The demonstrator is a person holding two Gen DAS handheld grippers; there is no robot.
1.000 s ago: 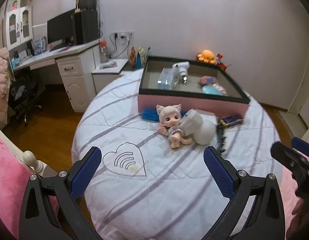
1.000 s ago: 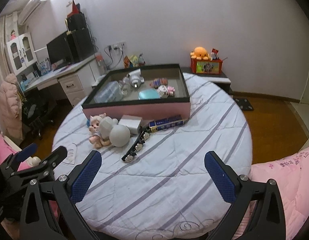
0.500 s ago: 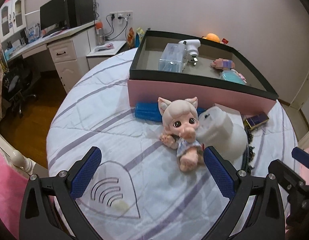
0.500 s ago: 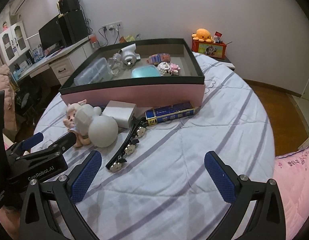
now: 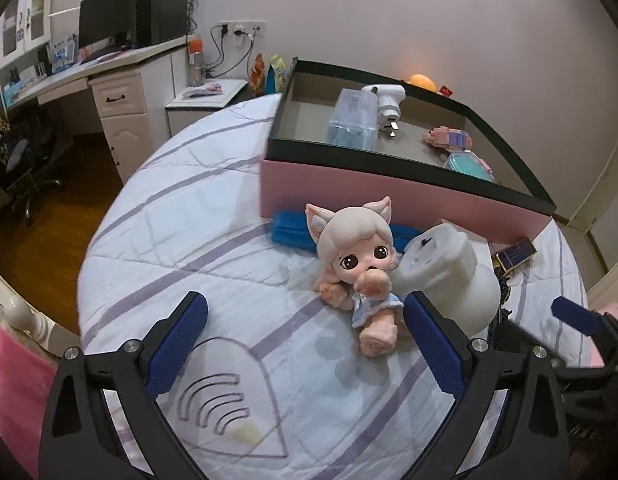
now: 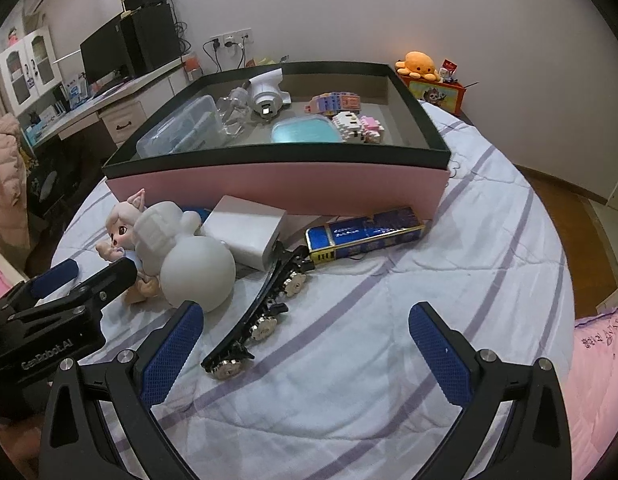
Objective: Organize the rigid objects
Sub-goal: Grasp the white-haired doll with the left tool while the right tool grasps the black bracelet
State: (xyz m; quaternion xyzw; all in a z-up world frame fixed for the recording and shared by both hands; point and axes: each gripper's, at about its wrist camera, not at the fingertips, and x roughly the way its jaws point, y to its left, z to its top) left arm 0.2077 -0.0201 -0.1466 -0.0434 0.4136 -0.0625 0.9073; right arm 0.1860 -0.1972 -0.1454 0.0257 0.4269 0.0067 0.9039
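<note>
A: A good part of the sorting can be counted as done. Inside the pink box (image 6: 277, 184) a clear case (image 6: 181, 130), a white plug-shaped gadget (image 6: 267, 94), a teal pouch (image 6: 305, 132) and brick-built figures (image 6: 357, 124) are seen.

B: And plenty is left out on the bed (image 6: 389, 300). The doll (image 5: 359, 256) is lying just in front of the box, touched by a white round lamp (image 5: 449, 268); a blue flat piece (image 5: 289, 232) is half hidden behind her.

A: A white block (image 6: 245, 236), a blue and gold box (image 6: 365, 232) and a black hair clip (image 6: 265, 308) are spotted too.

B: The left gripper (image 5: 307, 340) is held spread wide, nothing between its pads, close to the doll. She is judged the likely next pick.

A: The right gripper (image 6: 305, 350) is held wide apart too, empty, with the clip just ahead.
</note>
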